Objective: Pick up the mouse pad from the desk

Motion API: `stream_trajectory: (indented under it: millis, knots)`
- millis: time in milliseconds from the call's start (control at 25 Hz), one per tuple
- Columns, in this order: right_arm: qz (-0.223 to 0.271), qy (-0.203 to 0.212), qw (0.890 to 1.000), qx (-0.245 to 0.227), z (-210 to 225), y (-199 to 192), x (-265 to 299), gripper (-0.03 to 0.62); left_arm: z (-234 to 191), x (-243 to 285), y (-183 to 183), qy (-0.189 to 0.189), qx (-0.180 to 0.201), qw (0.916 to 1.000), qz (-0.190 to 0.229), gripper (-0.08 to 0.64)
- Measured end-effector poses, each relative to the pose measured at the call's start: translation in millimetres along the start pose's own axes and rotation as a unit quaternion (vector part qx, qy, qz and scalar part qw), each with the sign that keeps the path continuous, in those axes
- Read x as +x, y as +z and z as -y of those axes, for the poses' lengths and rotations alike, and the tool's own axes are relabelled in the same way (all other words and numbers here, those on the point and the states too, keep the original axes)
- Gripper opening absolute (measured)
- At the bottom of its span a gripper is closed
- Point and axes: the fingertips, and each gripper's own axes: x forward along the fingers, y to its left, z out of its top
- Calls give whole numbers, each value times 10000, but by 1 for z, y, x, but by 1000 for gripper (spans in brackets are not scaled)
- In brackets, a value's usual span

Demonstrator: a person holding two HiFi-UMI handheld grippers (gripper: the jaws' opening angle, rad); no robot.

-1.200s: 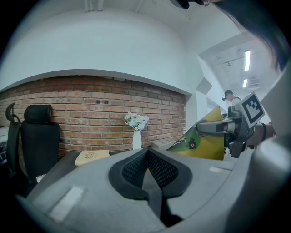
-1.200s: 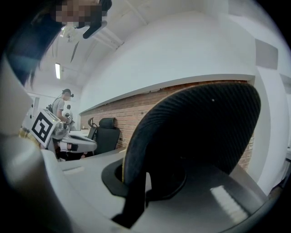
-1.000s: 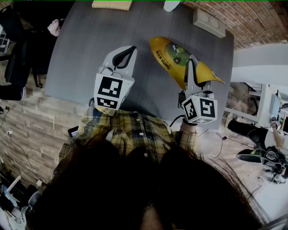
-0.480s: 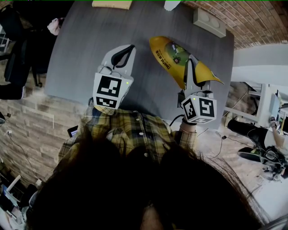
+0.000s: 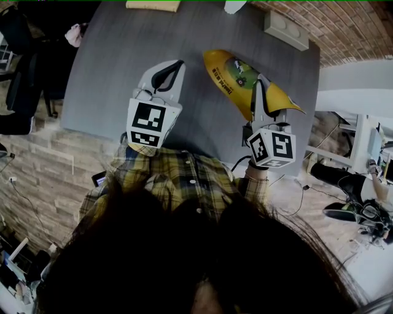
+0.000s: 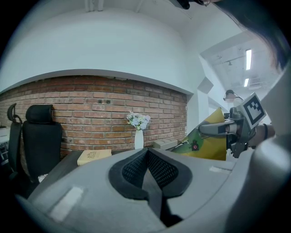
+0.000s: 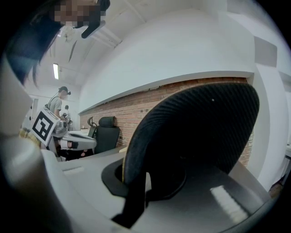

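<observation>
Unmoved since a second ago, on either side. Clamped by its near edge in the right gripper (image 5: 262, 92): the mouse pad (image 5: 236, 73), yellow with a green print, held up over the grey worktop (image 5: 116, 67) and steeply tilted, reaching from the gripper toward the far side. In the right gripper view, shown as a dark textured underside (image 7: 195, 132) with a thin yellow rim, pinched between closed jaws and filling most of the space ahead. In the left gripper view, shown as a yellow sheet off to the right, well apart from the left gripper (image 6: 148, 168). Shut tight on nothing, that left gripper, pads pressed together, hovering above the worktop beside the pad. Farther back on the worktop: a tan book (image 5: 153, 5), a white vase (image 6: 138, 139) of flowers and a grey box (image 5: 284, 30), close to the brick wall (image 6: 91, 113).
</observation>
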Motion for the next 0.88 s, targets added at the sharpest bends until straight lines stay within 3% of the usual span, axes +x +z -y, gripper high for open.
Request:
stream_trajectory:
  millis: [880]
  knots:
    - [-74,30,9999,80,3,-3,2,12,-1,1,1,60,21,10000,-22,-3]
